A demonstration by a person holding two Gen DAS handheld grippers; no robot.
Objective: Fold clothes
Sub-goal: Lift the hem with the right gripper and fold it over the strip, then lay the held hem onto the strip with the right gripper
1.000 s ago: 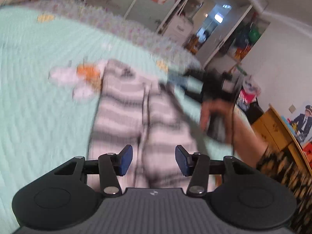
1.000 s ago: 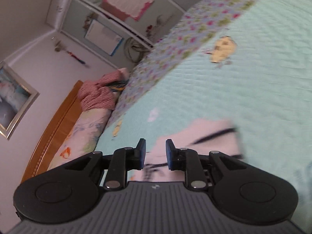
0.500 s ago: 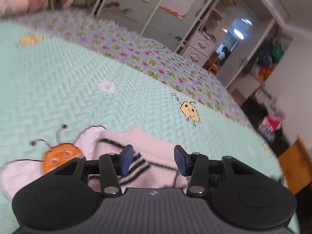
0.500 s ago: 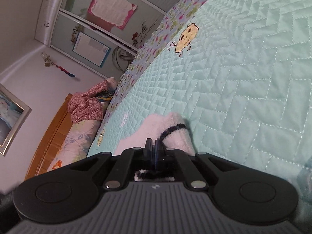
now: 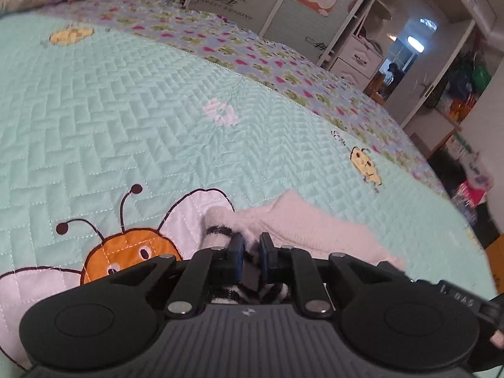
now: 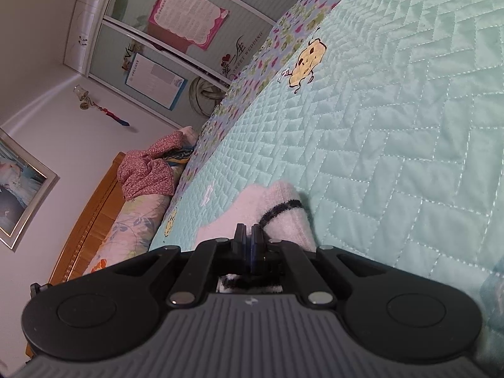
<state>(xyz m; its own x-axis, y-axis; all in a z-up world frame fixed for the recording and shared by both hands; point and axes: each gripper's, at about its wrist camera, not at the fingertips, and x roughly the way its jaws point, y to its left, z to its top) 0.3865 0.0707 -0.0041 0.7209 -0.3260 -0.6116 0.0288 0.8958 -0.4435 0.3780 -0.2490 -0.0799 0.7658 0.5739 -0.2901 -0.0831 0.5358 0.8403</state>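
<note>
The fold had barely begun, as far as the two wrist views allowed a judgement. Both grippers sat low on a mint-green quilted bedspread (image 5: 157,110), each at an edge of one garment (image 5: 302,223), and nothing yet looked doubled over or stacked. Lifting the held edges and carrying them across appeared to be what remained.

The left gripper (image 5: 250,249) had its blue-padded jaws closing, with a fuzzy bunch of the fabric between them and a narrow gap left. The right gripper (image 6: 249,245) had its jaws pressed together, pinching a thin bit of the same cloth at its near edge.

The garment was soft, fleecy and pale, white to faint pink, with thin black stripes. In the left view it lay just beside the orange embroidered bee (image 5: 126,252) stitched into the bedspread, touching the bee's white wing on the side away from the antennae. A rounded cuff with one black band stood up there next to the wing. From the bee, the flat pale part spread away toward the bed's far edge. In the right view a similar banded cuff rose just beyond the fingers. Most of the garment was hidden beneath the grippers, so its type could not be told.
</note>
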